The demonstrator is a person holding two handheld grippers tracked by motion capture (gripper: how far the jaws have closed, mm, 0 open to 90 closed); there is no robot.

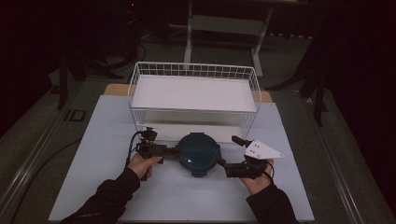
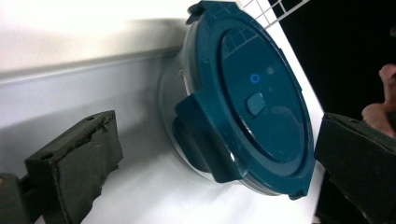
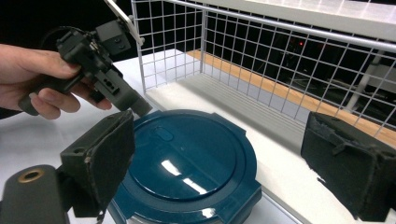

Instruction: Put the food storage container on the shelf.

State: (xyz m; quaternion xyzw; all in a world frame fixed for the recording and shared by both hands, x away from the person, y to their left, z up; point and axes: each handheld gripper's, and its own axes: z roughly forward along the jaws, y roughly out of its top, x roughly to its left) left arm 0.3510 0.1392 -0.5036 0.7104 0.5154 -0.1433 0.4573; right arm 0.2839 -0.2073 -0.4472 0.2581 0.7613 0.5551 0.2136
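Evidently no lift has begun: the container [image 1: 198, 154], lid on, sits on the worktop [image 1: 112, 186] at centre frame, just before the wire rack [image 1: 194, 93]. Left tongs [image 1: 172, 151] and right tongs [image 1: 221, 163] flank it, jaws spread, grasping nothing. Rack's lower shelf edge stands close behind, limiting forward clearance.

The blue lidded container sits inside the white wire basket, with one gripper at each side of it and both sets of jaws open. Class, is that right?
Not quite. The blue lidded container sits on the table in front of the white wire basket, as the high view shows. The left gripper and right gripper do flank it, jaws open.
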